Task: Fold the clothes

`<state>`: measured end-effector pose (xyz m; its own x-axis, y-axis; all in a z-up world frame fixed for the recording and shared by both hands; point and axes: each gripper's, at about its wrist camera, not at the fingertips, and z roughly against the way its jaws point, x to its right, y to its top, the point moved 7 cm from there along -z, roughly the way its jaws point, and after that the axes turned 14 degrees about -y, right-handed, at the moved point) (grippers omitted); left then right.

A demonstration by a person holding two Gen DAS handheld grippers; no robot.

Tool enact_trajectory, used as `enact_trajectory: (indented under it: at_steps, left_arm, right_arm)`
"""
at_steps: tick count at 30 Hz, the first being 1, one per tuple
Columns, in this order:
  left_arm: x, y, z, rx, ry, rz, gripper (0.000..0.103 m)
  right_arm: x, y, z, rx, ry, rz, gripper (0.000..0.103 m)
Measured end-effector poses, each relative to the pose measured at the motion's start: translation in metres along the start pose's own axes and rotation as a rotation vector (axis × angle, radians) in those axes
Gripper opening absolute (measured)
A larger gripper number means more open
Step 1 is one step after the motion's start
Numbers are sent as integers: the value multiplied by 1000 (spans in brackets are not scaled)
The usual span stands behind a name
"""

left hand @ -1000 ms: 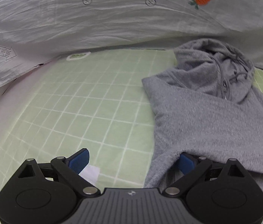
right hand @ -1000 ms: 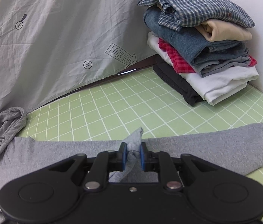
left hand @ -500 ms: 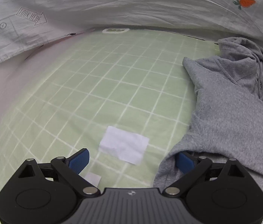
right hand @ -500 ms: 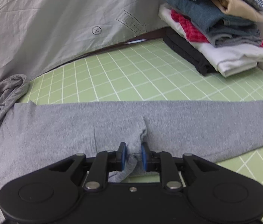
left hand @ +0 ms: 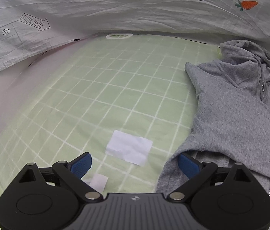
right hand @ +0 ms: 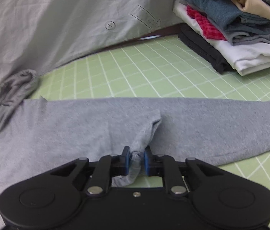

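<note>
A grey zip hoodie (left hand: 240, 118) lies on the green grid mat (left hand: 100, 95), filling the right side of the left wrist view, hood at the back. My left gripper (left hand: 135, 164) is open wide at its near left edge; the right pad (left hand: 188, 163) touches the hem and the left pad is over bare mat. In the right wrist view a hoodie sleeve (right hand: 211, 126) stretches flat across the mat. My right gripper (right hand: 136, 159) has its jaws closing on a pinched fold of that grey fabric, which rises between the blue pads.
A stack of folded clothes (right hand: 230, 28) stands at the back right against the wall. A grey printed sheet (left hand: 115, 9) hangs along the back. Two white paper scraps (left hand: 129, 147) lie on the mat by my left gripper.
The left gripper has shifted left, so the hoodie sits further right and the white scraps came into view. The right gripper sank with its fold, and the sleeve now lies flat.
</note>
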<state>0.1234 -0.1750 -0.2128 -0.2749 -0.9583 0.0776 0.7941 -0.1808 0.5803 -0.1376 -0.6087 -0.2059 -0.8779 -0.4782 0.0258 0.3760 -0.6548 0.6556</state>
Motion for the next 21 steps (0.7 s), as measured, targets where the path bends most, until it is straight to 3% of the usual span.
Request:
enact_trajectory:
  at_steps: [4, 8, 9, 11, 13, 14, 15, 21]
  left_arm:
    - [-5, 6, 11, 24, 4, 10, 97]
    - [-7, 13, 20, 52, 32, -27, 97]
    - [-7, 15, 22, 58, 34, -31, 97]
    - [-9, 17, 26, 68, 38, -31, 97]
    - [-11, 19, 31, 81, 43, -27, 97]
    - [-11, 19, 35, 88, 48, -29, 97]
    - [-11, 19, 38, 93, 53, -34, 97]
    - [9, 13, 55, 109, 33, -79, 97]
  right_arm:
    - [-34, 17, 23, 46, 129, -1, 15]
    - [-99, 23, 58, 96, 339, 109, 17]
    - [-115, 21, 67, 109, 375, 150, 22]
    - [-140, 14, 78, 130, 426, 233, 46]
    - [-152, 6, 84, 150, 429, 291, 91]
    - [-154, 3, 86, 163, 418, 312, 98]
    - [-152, 1, 86, 178, 400, 327, 103]
    - [-104, -4, 73, 177, 231, 320, 103]
